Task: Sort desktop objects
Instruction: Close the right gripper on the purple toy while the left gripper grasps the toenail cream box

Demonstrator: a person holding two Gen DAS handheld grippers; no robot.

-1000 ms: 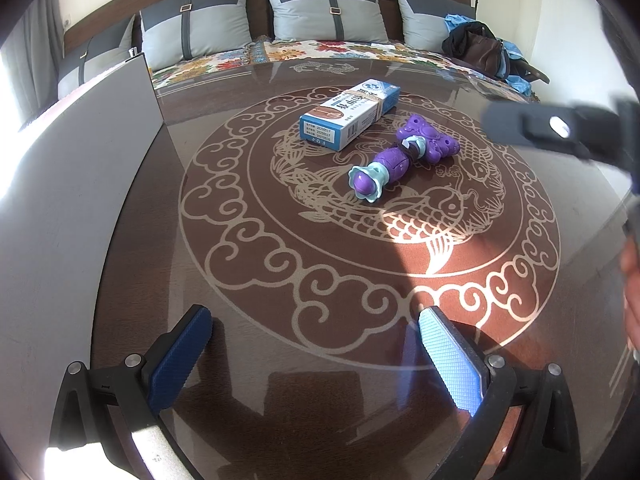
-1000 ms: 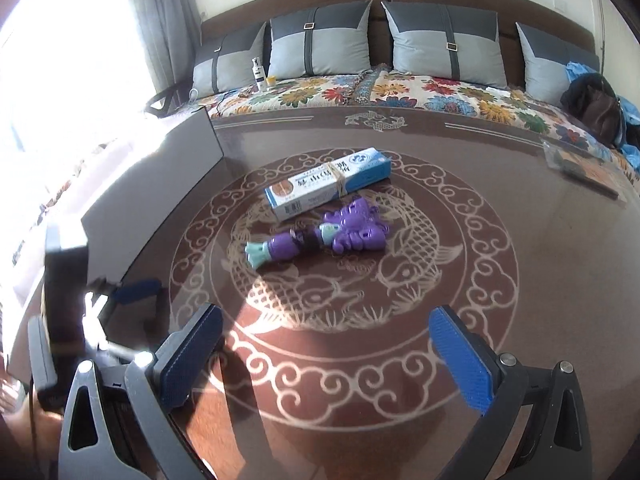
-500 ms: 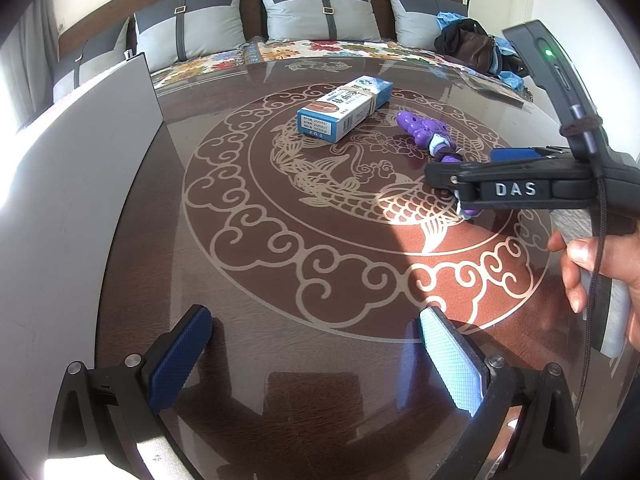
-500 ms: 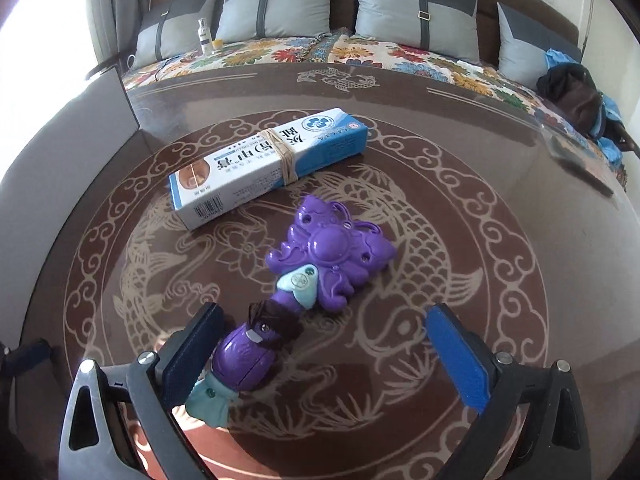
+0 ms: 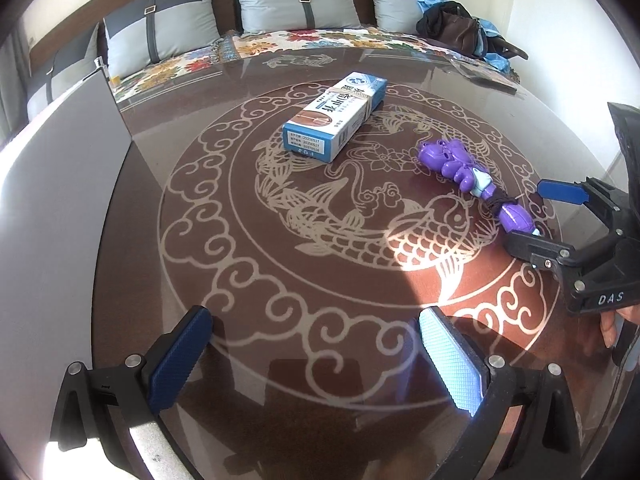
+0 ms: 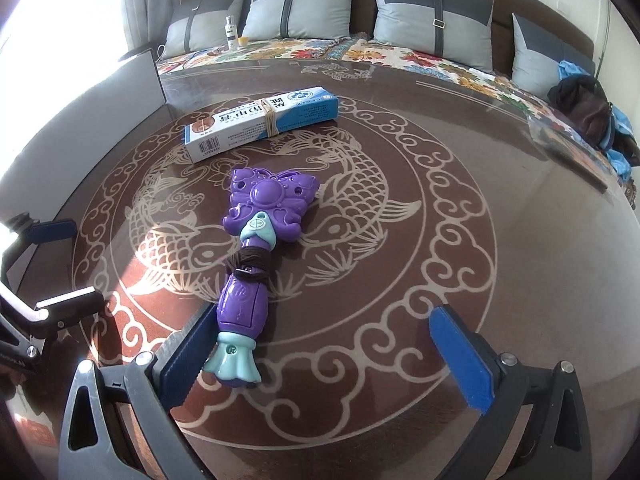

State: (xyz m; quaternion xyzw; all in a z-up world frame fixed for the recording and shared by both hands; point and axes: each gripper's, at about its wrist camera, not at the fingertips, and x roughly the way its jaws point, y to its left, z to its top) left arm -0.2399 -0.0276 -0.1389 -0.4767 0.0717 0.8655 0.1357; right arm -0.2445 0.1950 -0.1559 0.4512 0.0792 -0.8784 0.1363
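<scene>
A purple plastic toy wand (image 6: 256,236) lies flat on a glossy dark-brown table (image 6: 520,240) inlaid with pale koi and scrolling cloud motifs, its butterfly-shaped head pointing toward the far side and its pale teal flared base toward the camera. A dark band is wound around the neck between the teal collar and the bulbous grip. The right gripper (image 6: 320,344) sits low at the table with its blue, ridged pads spread wide; the wand's handle lies between them, right beside the left pad (image 6: 188,352) and well apart from the right one. Whether that pad touches the handle cannot be told.

Beyond the wand, a long blue-and-white cardboard box (image 6: 260,120), bound at mid-length by a rubber band, rests at an angle near the table's centre. From the left wrist camera, the left gripper (image 5: 316,360) hangs over the near edge of the table with its textured pads held wide apart and nothing between them; the box (image 5: 336,116) and the wand (image 5: 476,180) lie farther out, the wand to the right. A flat grey panel (image 5: 60,200) stands along the left. Grey cushions (image 6: 304,4) line a floral-covered bench at the far side.
</scene>
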